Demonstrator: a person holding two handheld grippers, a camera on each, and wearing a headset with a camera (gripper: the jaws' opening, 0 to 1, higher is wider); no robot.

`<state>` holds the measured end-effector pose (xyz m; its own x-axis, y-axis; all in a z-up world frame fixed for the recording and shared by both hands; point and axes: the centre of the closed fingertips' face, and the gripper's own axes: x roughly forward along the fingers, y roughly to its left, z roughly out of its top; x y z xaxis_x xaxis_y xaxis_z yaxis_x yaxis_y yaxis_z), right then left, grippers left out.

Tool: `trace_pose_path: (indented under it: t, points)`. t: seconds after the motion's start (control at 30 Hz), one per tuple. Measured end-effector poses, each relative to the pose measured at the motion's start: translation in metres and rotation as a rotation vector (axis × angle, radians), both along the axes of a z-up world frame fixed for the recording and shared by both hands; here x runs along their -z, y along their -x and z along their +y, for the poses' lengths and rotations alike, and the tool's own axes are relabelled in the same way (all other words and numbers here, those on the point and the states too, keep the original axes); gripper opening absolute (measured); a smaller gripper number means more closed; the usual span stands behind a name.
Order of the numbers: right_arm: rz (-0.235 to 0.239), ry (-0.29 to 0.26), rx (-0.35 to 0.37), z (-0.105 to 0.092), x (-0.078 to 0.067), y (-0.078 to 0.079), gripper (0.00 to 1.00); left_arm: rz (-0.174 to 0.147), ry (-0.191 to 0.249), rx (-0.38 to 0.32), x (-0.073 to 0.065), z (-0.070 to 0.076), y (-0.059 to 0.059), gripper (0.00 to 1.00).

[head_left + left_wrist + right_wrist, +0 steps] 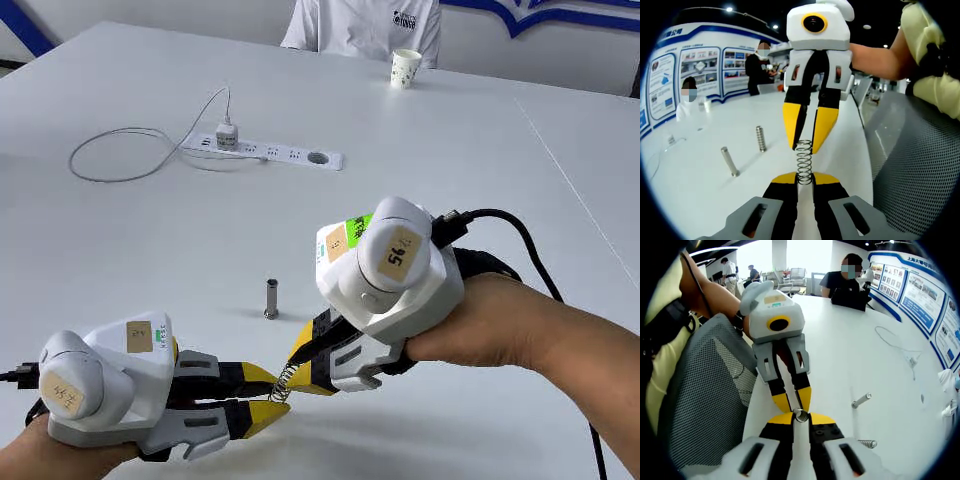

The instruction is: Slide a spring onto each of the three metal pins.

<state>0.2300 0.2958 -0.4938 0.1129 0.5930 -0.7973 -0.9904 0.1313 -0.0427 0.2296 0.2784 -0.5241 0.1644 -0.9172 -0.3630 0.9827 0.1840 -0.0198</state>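
Nearly touching over the near table (150, 260), the left gripper (275, 393) and right gripper (293, 368) each pinch shut on one end of a spring (284, 382). Beyond, one pin (271, 298) stands bare; a second pin (760, 138) seems sprung, so two likely remain.

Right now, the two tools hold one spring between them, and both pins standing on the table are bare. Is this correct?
Not quite. Only the nearer pin is bare; the farther pin already carries its own spring, as the left gripper view shows. The rest holds: the left tool and the right tool hold one spring between them.
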Motion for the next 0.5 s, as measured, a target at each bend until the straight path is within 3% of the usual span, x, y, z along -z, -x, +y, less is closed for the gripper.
trace_pose_path:
  t: [0.5]
  points:
    - [-0.012,0.009,-0.021,0.0066,-0.0036,-0.0004,0.12,-0.006,0.003,-0.004,-0.0025,-0.0008,-0.0021,0.1]
